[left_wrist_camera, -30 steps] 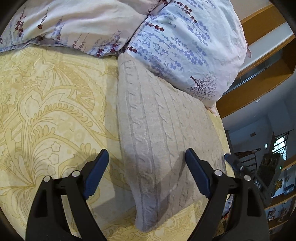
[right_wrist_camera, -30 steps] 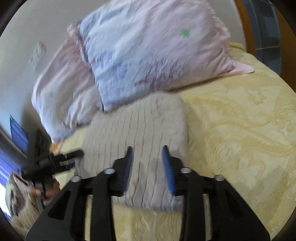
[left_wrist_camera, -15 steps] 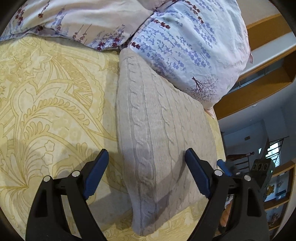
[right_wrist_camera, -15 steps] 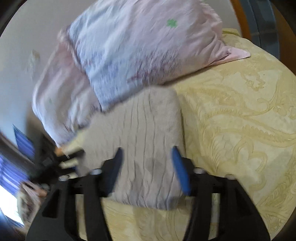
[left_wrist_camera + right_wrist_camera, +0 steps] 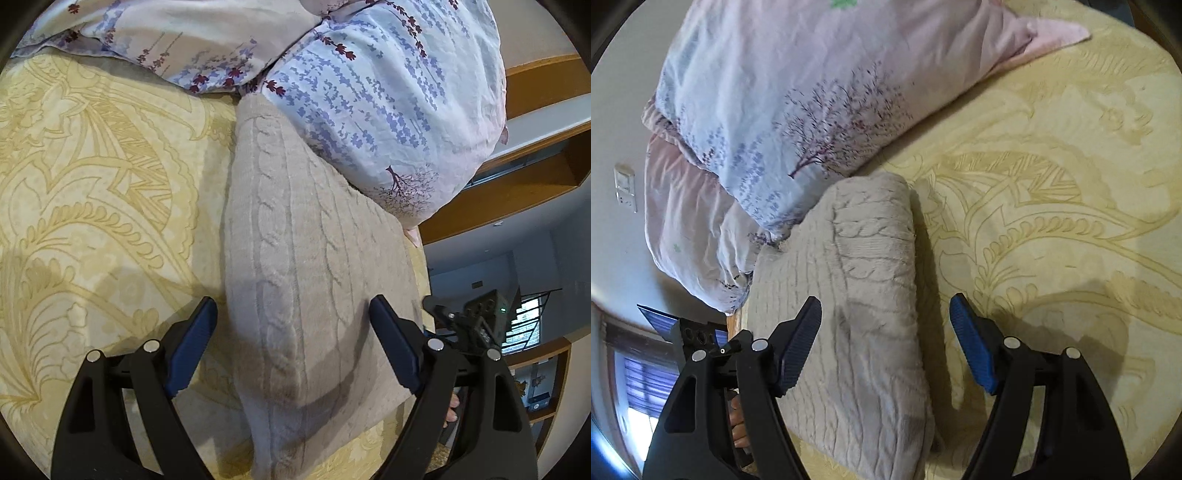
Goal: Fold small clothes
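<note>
A folded beige cable-knit sweater (image 5: 310,280) lies on the yellow patterned bedspread (image 5: 92,192), its far end against the pillows. My left gripper (image 5: 293,314) is open and empty, hovering over the sweater's near part. The sweater also shows in the right wrist view (image 5: 860,302), folded into a thick block. My right gripper (image 5: 886,314) is open and empty above the sweater's right edge. The other gripper (image 5: 698,339) shows at the left edge of the right wrist view.
Two floral pillows (image 5: 384,96) lean at the head of the bed, also seen in the right wrist view (image 5: 798,92). The bed's edge runs just past the sweater (image 5: 421,266). Wooden shelves (image 5: 535,177) stand beyond. Bedspread (image 5: 1052,184) stretches to the right.
My right gripper opened from nearly shut to wide open and moved closer over the sweater. My left gripper stayed open and shifted slightly forward.
</note>
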Demonstrator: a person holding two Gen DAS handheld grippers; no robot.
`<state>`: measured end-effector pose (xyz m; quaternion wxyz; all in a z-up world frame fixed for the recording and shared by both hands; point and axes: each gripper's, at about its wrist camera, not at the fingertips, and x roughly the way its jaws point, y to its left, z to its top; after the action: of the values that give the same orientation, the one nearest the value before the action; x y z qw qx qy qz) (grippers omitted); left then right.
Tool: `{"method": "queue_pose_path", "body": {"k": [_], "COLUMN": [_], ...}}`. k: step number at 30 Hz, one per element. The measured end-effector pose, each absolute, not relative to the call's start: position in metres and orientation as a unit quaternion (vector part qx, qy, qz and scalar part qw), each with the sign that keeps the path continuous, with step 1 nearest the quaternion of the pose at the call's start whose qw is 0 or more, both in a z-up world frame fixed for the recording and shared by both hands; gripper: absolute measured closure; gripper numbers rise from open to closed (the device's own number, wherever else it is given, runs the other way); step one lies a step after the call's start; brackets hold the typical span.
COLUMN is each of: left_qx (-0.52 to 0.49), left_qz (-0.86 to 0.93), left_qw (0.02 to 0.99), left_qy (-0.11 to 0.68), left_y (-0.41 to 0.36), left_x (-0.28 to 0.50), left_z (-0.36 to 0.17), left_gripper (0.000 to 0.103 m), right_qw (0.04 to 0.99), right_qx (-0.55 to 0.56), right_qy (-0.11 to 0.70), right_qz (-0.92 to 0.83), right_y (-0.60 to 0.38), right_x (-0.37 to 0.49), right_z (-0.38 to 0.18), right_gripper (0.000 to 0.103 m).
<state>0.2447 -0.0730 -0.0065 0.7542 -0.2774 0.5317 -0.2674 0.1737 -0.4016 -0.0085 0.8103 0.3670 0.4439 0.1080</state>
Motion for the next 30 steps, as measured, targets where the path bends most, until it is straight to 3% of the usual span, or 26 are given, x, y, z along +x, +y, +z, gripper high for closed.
{"method": "queue_pose_path", "body": {"k": [7, 10, 16, 21, 26, 30], "left_qx": [-0.295, -0.298, -0.303, -0.308, -0.304, -0.302], "left_qz": [-0.284, -0.287, -0.286, -0.287, -0.300, -0.309], "left_qw": [0.745, 0.745, 0.745, 0.744, 0.747, 0.748], "left_qy": [0.526, 0.523, 0.521, 0.520, 0.509, 0.504], "left_y": [-0.079, -0.079, -0.078, -0.077, -0.074, -0.064], "left_x": [0.251, 0.252, 0.252, 0.250, 0.244, 0.236], "left_z": [-0.007, -0.006, -0.008, -0.008, 0.000, 0.008], "left_gripper": [0.021, 0.022, 0.032, 0.041, 0.059, 0.062], "right_qw": [0.804, 0.795, 0.797, 0.788, 0.795, 0.802], "right_qx": [0.376, 0.378, 0.367, 0.380, 0.378, 0.367], "right_qy": [0.439, 0.443, 0.439, 0.438, 0.424, 0.416], "right_qz": [0.141, 0.168, 0.194, 0.207, 0.210, 0.220], "right_y": [-0.399, -0.393, -0.382, -0.375, -0.368, -0.353], "right_x": [0.181, 0.183, 0.186, 0.184, 0.175, 0.164], "right_z": [-0.015, -0.018, -0.020, -0.026, -0.020, -0.007], "right_gripper": [0.030, 0.036, 0.038, 0.062, 0.070, 0.072]}}
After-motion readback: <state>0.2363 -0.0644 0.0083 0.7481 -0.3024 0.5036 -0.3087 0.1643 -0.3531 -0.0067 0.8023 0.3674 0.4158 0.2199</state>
